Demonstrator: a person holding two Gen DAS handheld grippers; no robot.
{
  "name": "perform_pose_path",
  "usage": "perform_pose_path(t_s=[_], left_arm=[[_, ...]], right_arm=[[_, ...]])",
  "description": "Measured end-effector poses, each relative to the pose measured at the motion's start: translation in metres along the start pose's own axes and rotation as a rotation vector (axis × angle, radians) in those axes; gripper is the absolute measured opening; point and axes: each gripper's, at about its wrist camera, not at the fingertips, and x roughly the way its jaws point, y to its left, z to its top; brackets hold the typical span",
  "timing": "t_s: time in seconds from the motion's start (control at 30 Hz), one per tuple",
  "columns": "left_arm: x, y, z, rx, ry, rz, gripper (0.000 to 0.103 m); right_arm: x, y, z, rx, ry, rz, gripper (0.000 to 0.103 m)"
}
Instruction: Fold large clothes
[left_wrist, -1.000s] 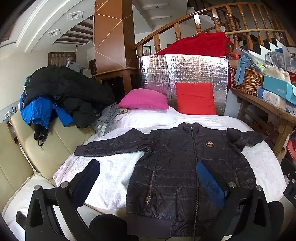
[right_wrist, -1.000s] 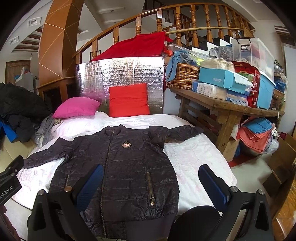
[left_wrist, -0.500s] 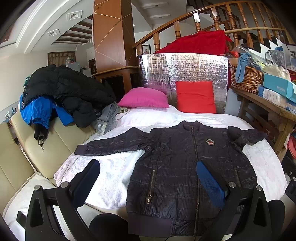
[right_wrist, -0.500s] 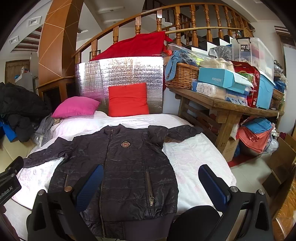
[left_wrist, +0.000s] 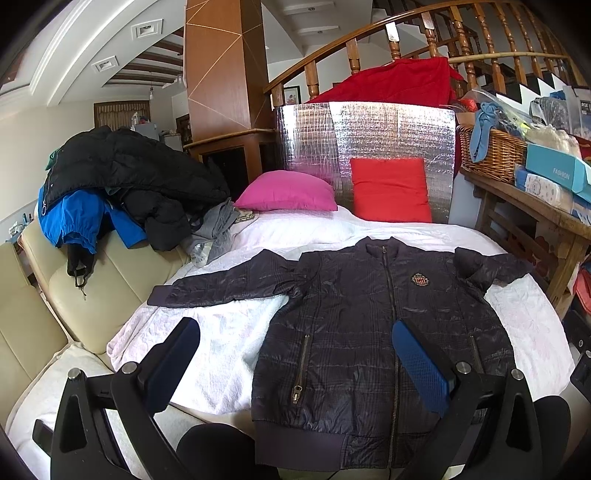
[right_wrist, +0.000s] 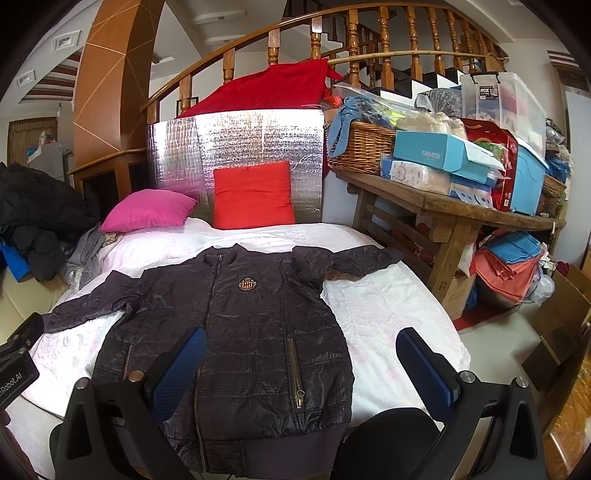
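From the left wrist camera, a dark navy quilted zip-front jacket (left_wrist: 373, 332) lies flat and face up on a white, softly textured bedspread (left_wrist: 229, 343), zipped closed, with a small embroidered crest on its chest, two slanted metal pocket zips and a ribbed hem nearest the camera. One sleeve stretches out to the left across the bedspread; the other bends toward the right edge. The left gripper (left_wrist: 295, 365) hangs above the near end of the bed with its jaws spread wide and holding nothing, its blue dimpled pads (left_wrist: 419, 365) on black fingers. Behind the jacket, a plump magenta pillow (left_wrist: 288, 192) and a square red cushion (left_wrist: 391, 190) rest against a crinkled silver foil panel (left_wrist: 369, 133). To the left, a heap of black and blue coats (left_wrist: 110, 184) sits on a cream leather sofa (left_wrist: 74, 295). From the right wrist camera, the same jacket (right_wrist: 236, 339) lies on the bedspread (right_wrist: 384, 317), its hem closest to the lens. The right gripper (right_wrist: 299, 369) is also spread wide and empty, one pad over the jacket's lower front, the other over bare bedspread. At right stands a rough wooden table (right_wrist: 454, 210) bearing a woven wicker basket (right_wrist: 362, 147) and a teal cardboard box (right_wrist: 439, 153).
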Motion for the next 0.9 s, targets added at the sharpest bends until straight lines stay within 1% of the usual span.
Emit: perform_pose_path(t_s=[0.1,0.13,0.17,0.3,0.37,0.47,0.5,0.57,0.6,0.67,0.7,0.73,0.8,0.87,0.9], left_arm=[[-0.006,0.013,-0.006,0.003,-0.001,-0.006,0.103],[-0.005,0.012,-0.005,0.002,-0.001,-0.005,0.103],[-0.009,0.021,-0.01,0.004,-0.001,-0.01,0.103],[-0.01,0.035,-0.014,0.007,0.008,-0.025,0.103],[-0.01,0.055,-0.019,0.011,0.028,-0.051,0.103],[0.015,0.061,-0.017,0.03,0.05,-0.053,0.103],[0.033,0.056,-0.014,0.045,0.069,-0.041,0.103],[0.063,0.052,-0.014,0.072,0.109,-0.032,0.103],[0.085,0.047,-0.014,0.088,0.148,-0.032,0.103],[0.127,0.036,-0.015,0.115,0.233,-0.032,0.103],[0.143,0.032,-0.017,0.124,0.259,-0.03,0.103],[0.164,0.025,-0.019,0.132,0.286,-0.02,0.103],[0.198,0.016,-0.019,0.124,0.307,0.001,0.103],[0.221,0.009,-0.017,0.1,0.3,-0.002,0.103],[0.232,0.005,-0.015,0.091,0.294,0.0,0.103]], right_arm=[[0.0,0.0,0.0,-0.001,-0.007,-0.001,0.103],[0.0,0.0,0.0,-0.002,-0.007,-0.002,0.103],[0.0,-0.001,0.0,-0.003,-0.007,-0.001,0.103],[0.0,0.0,0.0,-0.012,0.007,-0.005,0.103],[0.005,-0.002,0.0,0.002,-0.002,0.012,0.103],[0.021,-0.01,0.006,0.027,0.01,0.04,0.103],[0.031,-0.017,0.011,0.041,0.02,0.062,0.103],[0.052,-0.03,0.018,0.073,0.036,0.071,0.103],[0.065,-0.039,0.024,0.092,0.047,0.085,0.103],[0.1,-0.062,0.034,0.138,0.059,0.135,0.103],[0.126,-0.078,0.04,0.177,0.084,0.157,0.103],[0.142,-0.088,0.042,0.204,0.101,0.162,0.103],[0.19,-0.119,0.045,0.315,0.142,0.196,0.103],[0.246,-0.156,0.046,0.428,0.174,0.225,0.103],[0.27,-0.173,0.046,0.474,0.181,0.227,0.103]])
